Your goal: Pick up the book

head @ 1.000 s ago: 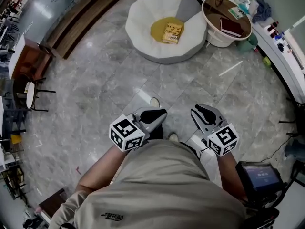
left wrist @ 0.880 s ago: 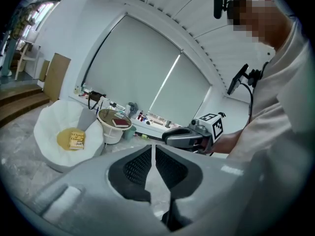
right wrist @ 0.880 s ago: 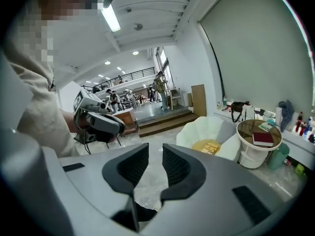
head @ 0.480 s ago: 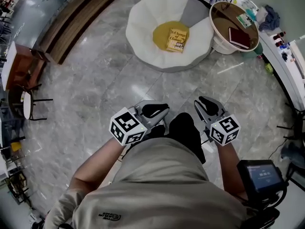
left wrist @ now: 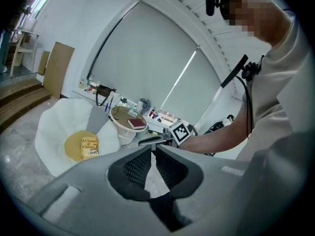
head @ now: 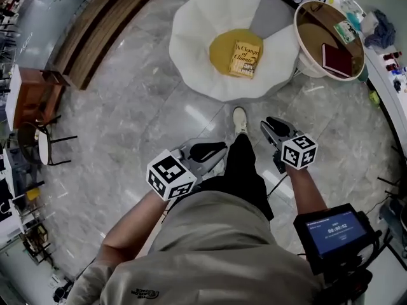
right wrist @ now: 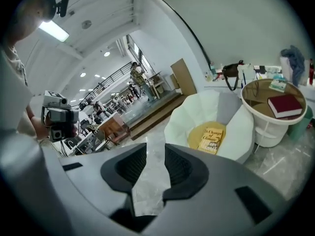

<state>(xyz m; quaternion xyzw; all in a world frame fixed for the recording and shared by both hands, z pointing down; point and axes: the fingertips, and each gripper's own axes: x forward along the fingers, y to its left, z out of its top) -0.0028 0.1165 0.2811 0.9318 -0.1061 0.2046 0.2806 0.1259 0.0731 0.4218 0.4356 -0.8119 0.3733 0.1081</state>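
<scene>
A yellow book point(head: 245, 58) lies flat on a yellow cushion in the white petal-shaped chair point(head: 191, 37) ahead of me; it also shows in the left gripper view, book point(left wrist: 89, 147), and the right gripper view, book point(right wrist: 211, 139). My left gripper point(head: 215, 149) is held in front of my body, well short of the chair, its jaws point(left wrist: 151, 150) shut with nothing in them. My right gripper point(head: 269, 124) is level with it on the right. Its jaws point(right wrist: 155, 149) have just been opening, with a clear gap and nothing between them.
A round white side table point(head: 305, 56) beside the chair carries a dark red book point(head: 337, 59). Wooden steps point(head: 95, 30) run along the upper left, with a small wooden table point(head: 38, 88) below them. My leg and shoe point(head: 240, 116) stand between the grippers. A screen device point(head: 334, 230) hangs at my right.
The chair and yellow book have come closer and slid right in the head view as I walked forward. Both grippers moved forward, and the right one rolled.
</scene>
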